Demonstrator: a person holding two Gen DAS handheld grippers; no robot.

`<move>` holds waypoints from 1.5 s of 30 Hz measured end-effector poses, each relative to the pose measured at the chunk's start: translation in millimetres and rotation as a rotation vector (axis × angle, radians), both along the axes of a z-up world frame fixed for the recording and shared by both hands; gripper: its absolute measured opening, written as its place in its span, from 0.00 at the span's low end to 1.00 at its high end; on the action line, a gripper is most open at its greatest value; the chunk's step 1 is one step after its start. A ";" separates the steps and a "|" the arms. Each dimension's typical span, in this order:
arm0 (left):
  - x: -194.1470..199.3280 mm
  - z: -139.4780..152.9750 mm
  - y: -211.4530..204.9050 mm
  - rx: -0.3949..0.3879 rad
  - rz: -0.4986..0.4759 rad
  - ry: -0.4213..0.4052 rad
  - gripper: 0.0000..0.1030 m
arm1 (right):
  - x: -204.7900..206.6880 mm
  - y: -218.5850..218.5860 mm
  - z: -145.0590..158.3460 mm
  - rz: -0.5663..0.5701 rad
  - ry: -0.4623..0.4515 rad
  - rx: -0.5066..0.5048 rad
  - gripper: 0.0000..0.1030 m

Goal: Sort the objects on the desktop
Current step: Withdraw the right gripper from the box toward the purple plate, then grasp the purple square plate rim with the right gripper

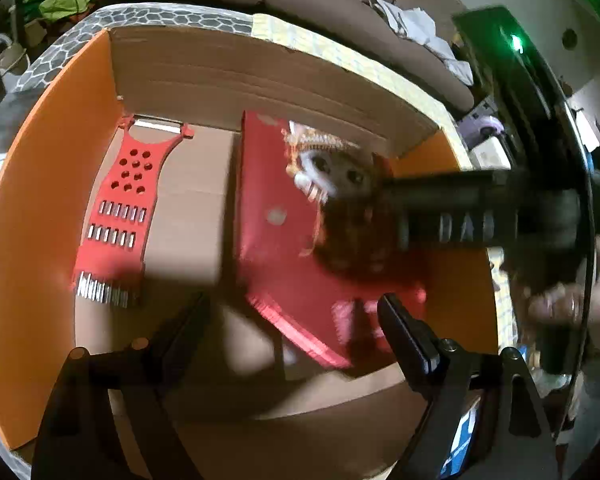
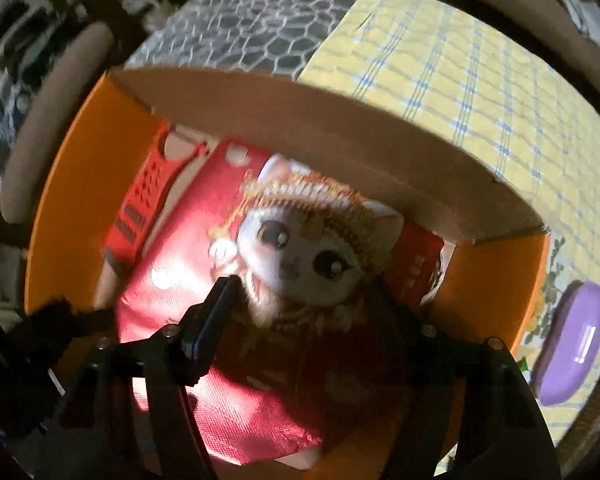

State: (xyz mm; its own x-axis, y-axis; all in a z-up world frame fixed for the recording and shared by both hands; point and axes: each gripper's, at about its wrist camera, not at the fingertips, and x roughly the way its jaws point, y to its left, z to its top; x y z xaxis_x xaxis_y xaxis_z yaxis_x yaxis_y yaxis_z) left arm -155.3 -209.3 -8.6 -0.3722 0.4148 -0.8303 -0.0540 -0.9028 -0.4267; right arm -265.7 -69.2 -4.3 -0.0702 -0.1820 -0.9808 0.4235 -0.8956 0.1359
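In the box point(image 2: 84, 184), the cat doll point(image 2: 311, 264) lies face-up, head toward the far wall.

Inside one open cardboard box with orange flaps point(image 1: 24, 240): one flat red plastic grater with metal blades point(image 1: 120, 216), one shiny red fabric-textured packet point(image 2: 188, 304), one plush cat doll in a gold headdress and red costume point(image 2: 311, 256), one small red envelope-like piece point(image 2: 415, 264). Outside: one purple oval case point(image 2: 571, 336).

You see a cat doll point(image 2: 319, 256) in red costume with gold headdress, lying on a red cloth bag point(image 2: 236, 408), a red grater point(image 1: 118, 216) flat beside, all inside the cardboard box point(image 1: 228, 76).
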 end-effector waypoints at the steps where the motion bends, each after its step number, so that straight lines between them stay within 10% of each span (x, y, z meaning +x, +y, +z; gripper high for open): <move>1: 0.9 0.9 1.1 0.021 0.000 0.002 0.85 | 2.7 -2.5 -2.7 0.012 -0.016 0.006 0.65; 13: 5.0 12.0 11.2 -0.011 -0.018 0.047 0.85 | 24.6 57.7 94.3 -0.032 0.195 -0.242 0.78; 18: 11.8 32.5 12.9 -0.235 0.016 0.116 0.85 | 42.4 125.1 116.7 -0.096 0.277 -0.159 0.82; 28: 28.2 56.9 42.2 -0.081 -0.056 0.198 0.87 | 77.0 267.2 77.3 -0.306 0.271 -0.060 0.82; 37: 54.8 79.7 122.4 0.058 -0.231 0.294 0.87 | 119.8 310.2 45.0 -0.295 0.277 -0.070 0.82; 45: 40.0 77.2 190.3 0.024 -0.251 0.241 0.87 | 123.2 337.9 34.5 -0.337 0.294 -0.137 0.82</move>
State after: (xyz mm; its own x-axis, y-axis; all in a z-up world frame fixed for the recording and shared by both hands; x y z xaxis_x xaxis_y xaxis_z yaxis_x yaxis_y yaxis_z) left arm -115.3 -19.0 68.6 -0.4404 0.5366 -0.7198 -0.3754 -0.8383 -0.3953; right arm -142.5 268.7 30.2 -0.4191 -0.2283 -0.8788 0.1507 -0.9719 0.1806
